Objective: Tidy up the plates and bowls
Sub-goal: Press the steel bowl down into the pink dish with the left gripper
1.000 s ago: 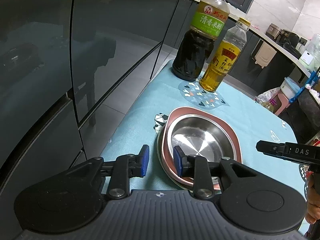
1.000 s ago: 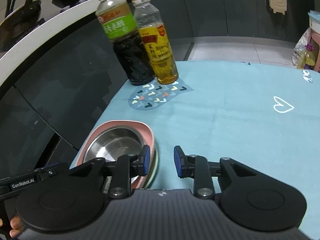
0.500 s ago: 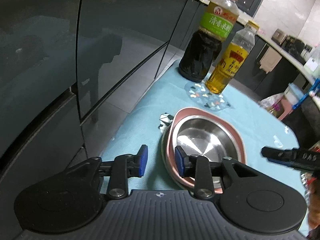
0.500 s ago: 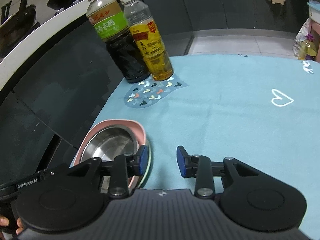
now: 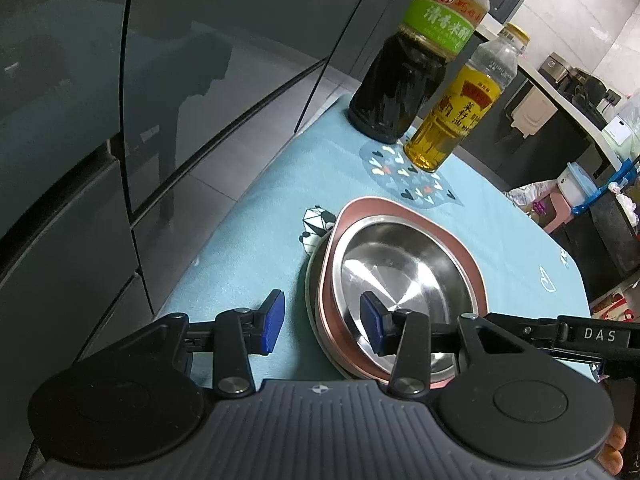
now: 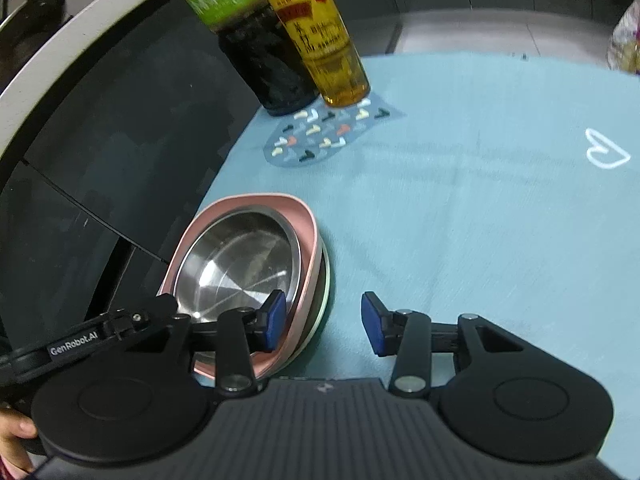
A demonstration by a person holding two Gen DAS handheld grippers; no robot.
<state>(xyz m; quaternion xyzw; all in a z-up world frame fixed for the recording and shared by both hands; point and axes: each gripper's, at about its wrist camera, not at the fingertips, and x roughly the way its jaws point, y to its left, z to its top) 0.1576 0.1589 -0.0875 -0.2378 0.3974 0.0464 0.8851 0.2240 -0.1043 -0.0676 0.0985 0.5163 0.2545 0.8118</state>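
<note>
— So, where do the dishes sit?

— Stacked on the light blue tablecloth (image 5: 256,240), close to its edge by the dark cabinet fronts (image 5: 120,120). A steel bowl (image 5: 400,272) lies inside a pink plate (image 5: 460,240), and a paler plate rim (image 6: 326,280) shows beneath the pink one.

— And the left gripper (image 5: 322,322)?

— Its jaws have just been opening and now stand partly apart. They straddle the stack's near-left rim: one blue pad (image 5: 272,320) is outside, over the cloth, the other hangs over the bowl's inside. Neither pad presses on the rim, so it has hold of nothing.

— The right gripper (image 6: 322,326)?

— The same from the other side. Its jaws have also just been opening. In the right wrist view, its left pad (image 6: 274,320) is over the bowl's edge and its right pad is over bare cloth; the rims of the pink plate and the one below lie between them, ungripped.

— Can each see the other?

— Yes. The right gripper's black finger, marked "DAS", reaches in at the left view's right edge, and the left one's finger, marked "GenRobot.AI", enters the right view from the left.

— Anything else on the table?

— A dark sauce bottle (image 5: 404,80) and a yellow oil bottle (image 5: 456,120) stand upright, side by side, behind the stack, well apart from it.
</note>
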